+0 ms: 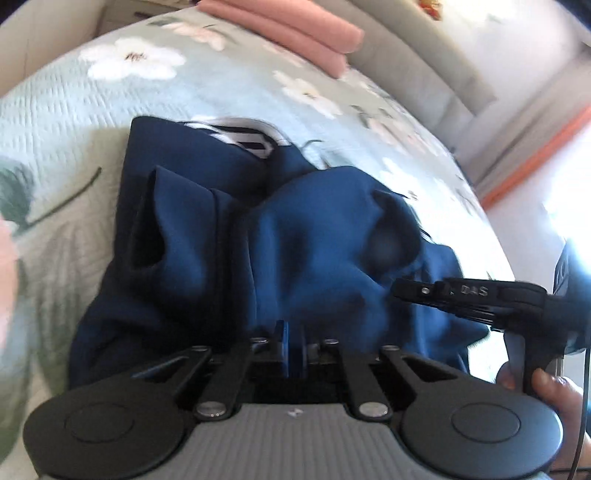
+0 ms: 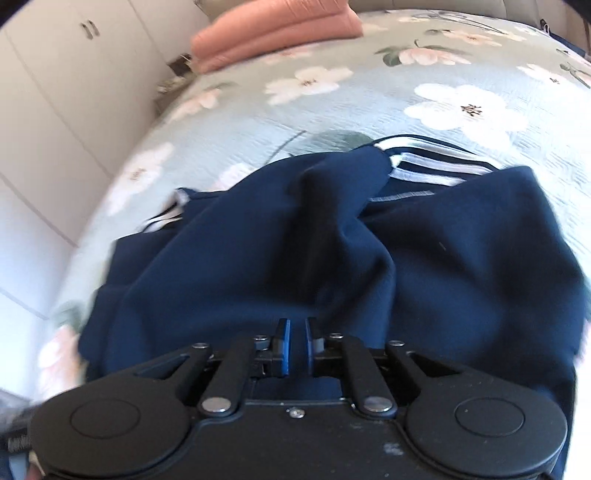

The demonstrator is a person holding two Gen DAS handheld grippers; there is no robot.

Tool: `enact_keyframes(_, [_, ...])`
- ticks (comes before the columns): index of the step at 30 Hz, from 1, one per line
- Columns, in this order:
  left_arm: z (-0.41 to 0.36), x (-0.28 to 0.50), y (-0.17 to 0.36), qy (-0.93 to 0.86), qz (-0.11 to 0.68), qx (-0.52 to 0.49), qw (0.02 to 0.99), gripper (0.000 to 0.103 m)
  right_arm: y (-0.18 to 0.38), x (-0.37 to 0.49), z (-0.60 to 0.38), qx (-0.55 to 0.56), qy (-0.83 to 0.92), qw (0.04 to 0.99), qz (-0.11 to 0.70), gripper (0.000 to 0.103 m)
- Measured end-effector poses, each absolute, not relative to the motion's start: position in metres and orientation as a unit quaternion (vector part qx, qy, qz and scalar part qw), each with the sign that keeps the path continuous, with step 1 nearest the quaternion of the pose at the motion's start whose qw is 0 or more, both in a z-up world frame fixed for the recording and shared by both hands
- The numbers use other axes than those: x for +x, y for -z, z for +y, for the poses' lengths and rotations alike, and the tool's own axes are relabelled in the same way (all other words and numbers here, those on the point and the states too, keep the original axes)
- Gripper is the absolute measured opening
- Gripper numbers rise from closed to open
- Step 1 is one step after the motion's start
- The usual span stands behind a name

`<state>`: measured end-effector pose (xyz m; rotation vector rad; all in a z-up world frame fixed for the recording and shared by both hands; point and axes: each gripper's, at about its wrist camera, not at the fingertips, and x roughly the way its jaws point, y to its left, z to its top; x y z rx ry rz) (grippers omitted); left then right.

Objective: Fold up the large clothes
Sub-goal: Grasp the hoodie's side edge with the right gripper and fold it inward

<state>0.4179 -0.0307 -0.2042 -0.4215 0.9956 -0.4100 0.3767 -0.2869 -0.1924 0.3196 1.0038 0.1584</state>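
Observation:
A navy blue garment (image 1: 229,236) with white stripes lies bunched on the floral bedspread (image 1: 66,110). My left gripper (image 1: 293,332) is shut on a fold of the navy cloth at its near edge. My right gripper (image 2: 297,334) sits over the garment (image 2: 258,258) with its blue pads a narrow gap apart and cloth running down between them. In the left wrist view the right gripper (image 1: 397,290) reaches in from the right, tips in the cloth. White striped trim (image 2: 424,166) shows at the garment's far edge.
A folded pink cloth stack (image 1: 295,29) (image 2: 273,33) lies at the far end of the bed. White wardrobe doors (image 2: 48,92) stand along the bed's left side. An orange strip (image 1: 535,155) runs along the floor on the right.

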Motion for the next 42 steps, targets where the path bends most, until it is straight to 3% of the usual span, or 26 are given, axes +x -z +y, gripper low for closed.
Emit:
enact_keyframes(6, [-0.010, 0.362, 0.186, 0.222, 0.506, -0.171, 0.816, 0.010, 0.182, 0.281, -0.321, 0.184, -0.060, 0.836, 0.514, 0.013])
enact_keyframes(8, [-0.012, 0.349, 0.183, 0.232, 0.522, -0.164, 0.804, 0.014, 0.178, 0.251, -0.330, 0.187, -0.030, 0.827, 0.529, 0.013])
enact_keyframes(11, [-0.004, 0.327, 0.182, 0.246, 0.560, -0.137, 0.779, 0.028, 0.166, 0.202, -0.348, 0.194, 0.026, 0.818, 0.541, 0.024])
enact_keyframes(17, [0.019, 0.281, 0.176, 0.232, 0.585, -0.132, 0.766, 0.031, 0.179, 0.144, -0.379, 0.169, 0.073, 0.782, 0.596, 0.039])
enact_keyframes(19, [0.030, 0.267, 0.178, 0.187, 0.588, -0.147, 0.773, 0.041, 0.193, 0.138, -0.388, 0.164, 0.057, 0.764, 0.622, 0.045])
enact_keyframes(21, [0.038, 0.251, 0.182, 0.138, 0.594, -0.173, 0.774, 0.047, 0.202, 0.135, -0.398, 0.170, 0.039, 0.748, 0.640, 0.054])
enact_keyframes(25, [0.041, 0.233, 0.190, 0.094, 0.615, -0.227, 0.749, 0.048, 0.203, 0.128, -0.416, 0.192, 0.006, 0.737, 0.648, 0.075])
enact_keyframes(30, [0.035, 0.212, 0.193, 0.072, 0.611, -0.288, 0.734, 0.062, 0.224, 0.119, -0.419, 0.209, -0.063, 0.703, 0.677, 0.076])
enact_keyframes(34, [0.033, 0.188, 0.203, 0.048, 0.612, -0.288, 0.735, 0.065, 0.230, 0.115, -0.403, 0.183, -0.091, 0.711, 0.673, 0.080])
enact_keyframes(35, [0.035, 0.182, 0.209, 0.052, 0.614, -0.299, 0.728, 0.065, 0.228, 0.112, -0.397, 0.167, -0.096, 0.715, 0.672, 0.080])
enact_keyframes(37, [0.040, 0.169, 0.222, 0.070, 0.621, -0.334, 0.706, 0.065, 0.226, 0.106, -0.383, 0.136, -0.108, 0.718, 0.674, 0.054])
enact_keyframes(39, [0.043, 0.156, 0.239, 0.082, 0.626, -0.364, 0.685, 0.065, 0.226, 0.103, -0.368, 0.090, -0.093, 0.729, 0.672, 0.021])
enact_keyframes(42, [0.043, 0.142, 0.252, 0.069, 0.613, -0.379, 0.690, 0.061, 0.215, 0.103, -0.358, 0.077, -0.071, 0.737, 0.668, 0.007])
